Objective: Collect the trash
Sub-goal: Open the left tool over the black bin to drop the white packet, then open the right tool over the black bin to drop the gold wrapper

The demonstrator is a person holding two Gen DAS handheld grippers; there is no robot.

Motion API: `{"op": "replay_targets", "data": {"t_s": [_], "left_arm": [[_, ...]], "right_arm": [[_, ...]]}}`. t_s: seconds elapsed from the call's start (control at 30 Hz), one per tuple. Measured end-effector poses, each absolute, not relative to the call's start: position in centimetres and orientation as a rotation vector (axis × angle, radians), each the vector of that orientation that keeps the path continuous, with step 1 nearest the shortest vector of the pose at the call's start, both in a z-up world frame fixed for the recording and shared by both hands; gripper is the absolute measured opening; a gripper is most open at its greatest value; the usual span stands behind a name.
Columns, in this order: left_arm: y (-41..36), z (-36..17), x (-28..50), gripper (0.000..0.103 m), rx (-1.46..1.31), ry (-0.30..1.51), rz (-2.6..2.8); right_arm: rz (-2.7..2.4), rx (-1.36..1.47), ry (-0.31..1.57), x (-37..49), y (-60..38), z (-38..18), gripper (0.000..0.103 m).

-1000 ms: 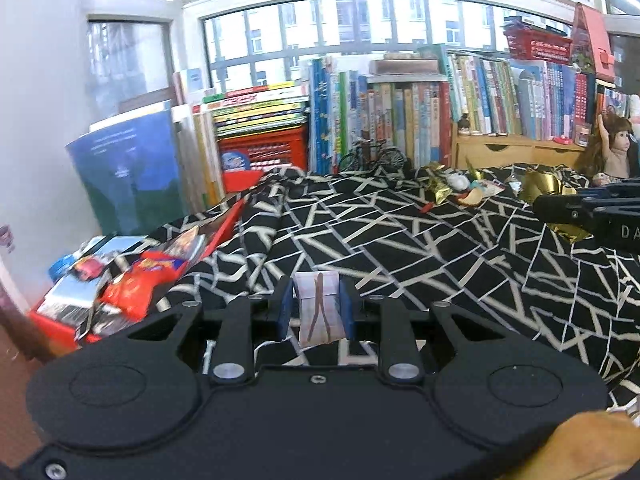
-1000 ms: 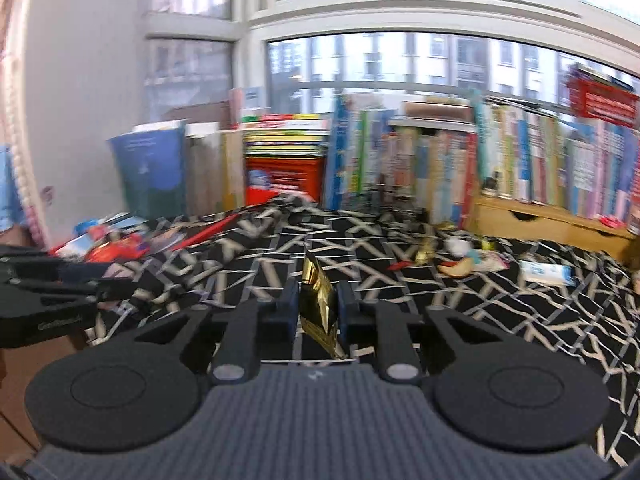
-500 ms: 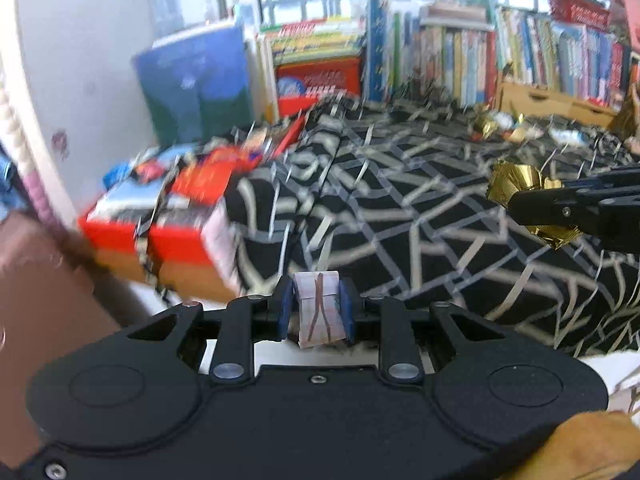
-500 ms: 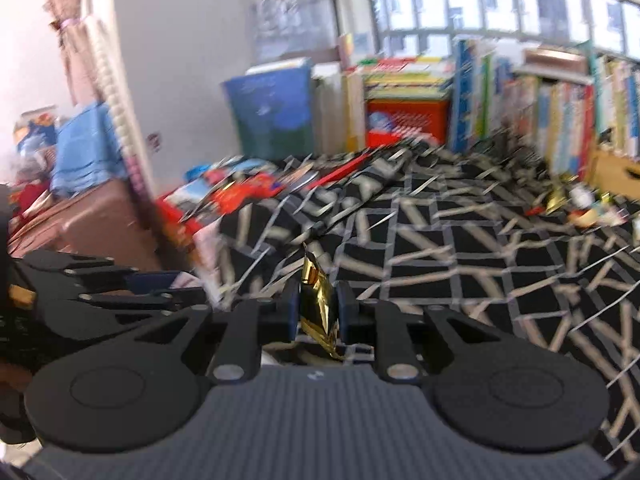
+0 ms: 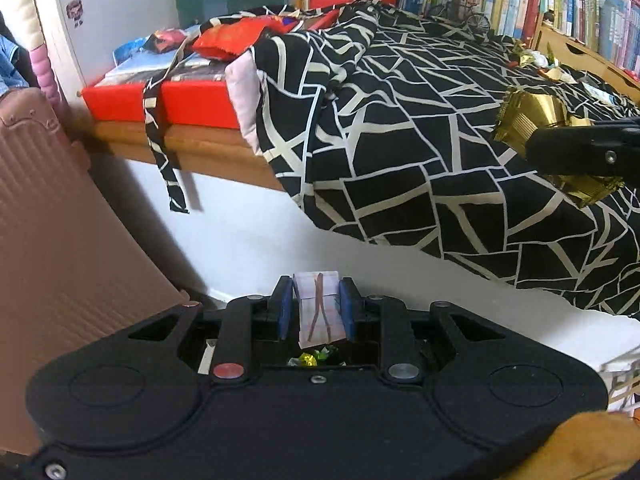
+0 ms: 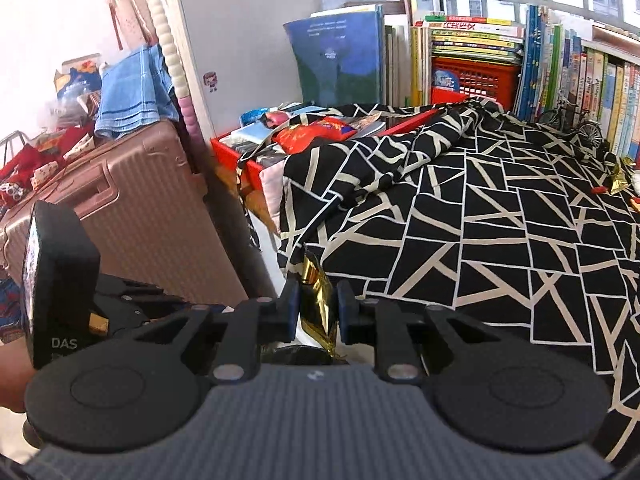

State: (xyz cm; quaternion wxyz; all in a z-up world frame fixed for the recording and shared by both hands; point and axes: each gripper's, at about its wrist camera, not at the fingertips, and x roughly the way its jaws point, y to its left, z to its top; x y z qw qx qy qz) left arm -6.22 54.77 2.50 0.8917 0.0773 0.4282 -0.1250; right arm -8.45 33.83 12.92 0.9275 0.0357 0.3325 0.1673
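2 grippers each carry a piece of trash. The left gripper [image 5: 316, 304] is clamped on a small pale wrapper [image 5: 319, 307] with brown crossing lines, which stands upright between the blue pads [image 5: 286, 307]. Through the opening just under that wrapper, bits of green and yellow crumpled trash [image 5: 310, 358] show, though what holds them is hidden by the gripper's body. The right gripper [image 6: 318, 306] is closed on a crinkled gold foil wrapper [image 6: 316, 300], pinched edge-on between its pads; in the left wrist view the same foil fans out on both sides of the black fingers [image 5: 576, 148] at the right edge.

Beyond both grippers lies a black cloth with white lines [image 5: 420, 128], draped over a raised surface and hanging down its white front [image 5: 248, 220]. A rose-coloured suitcase [image 6: 152, 208] stands on the left, just beside that surface. A red tray [image 5: 160, 100] full of snack packets sits on a wooden ledge at the cloth's left edge. More small scraps of trash [image 6: 618, 182] lie on the far side of the cloth, near rows of upright books [image 6: 472, 52] and a red basket [image 6: 476, 78] under the window.
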Motion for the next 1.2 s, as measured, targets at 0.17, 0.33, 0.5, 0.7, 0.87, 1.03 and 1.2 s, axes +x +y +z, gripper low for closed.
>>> {"op": "replay_targets", "data": {"t_s": [0.17,0.33,0.5,0.7,0.87,1.03,1.2], "left_arm": [[54.6,2.6,-6.3,0.024,0.174,0.884,-0.264],[54.7,2.7,-6.3,0.033,0.170,0.873,-0.252],[55.0,2.7,-6.3,0.038,0.173,0.878,-0.246],[56.5,3.6,-6.5,0.040,0.142,0.865,-0.197],[57.8,4.4,-7.1,0.043,0.149,0.844,-0.167],[58.7,4.4,-7.8,0.043,0.138,0.851,-0.138],[59.3,4.5,-8.7,0.043,0.130,0.852,-0.114]], "right_arm": [[0.349,0.071,0.696,-8.4,34.2,12.6,0.024],[0.342,0.060,0.699,-8.4,34.5,12.5,0.024],[0.337,0.063,0.707,-8.2,34.5,12.4,0.024],[0.347,0.063,0.724,-7.7,34.9,11.7,0.024],[0.369,0.058,0.747,-7.3,35.9,10.7,0.024],[0.401,0.042,0.770,-6.8,37.2,9.8,0.024],[0.401,0.004,0.790,-6.0,38.7,8.9,0.039]]}}
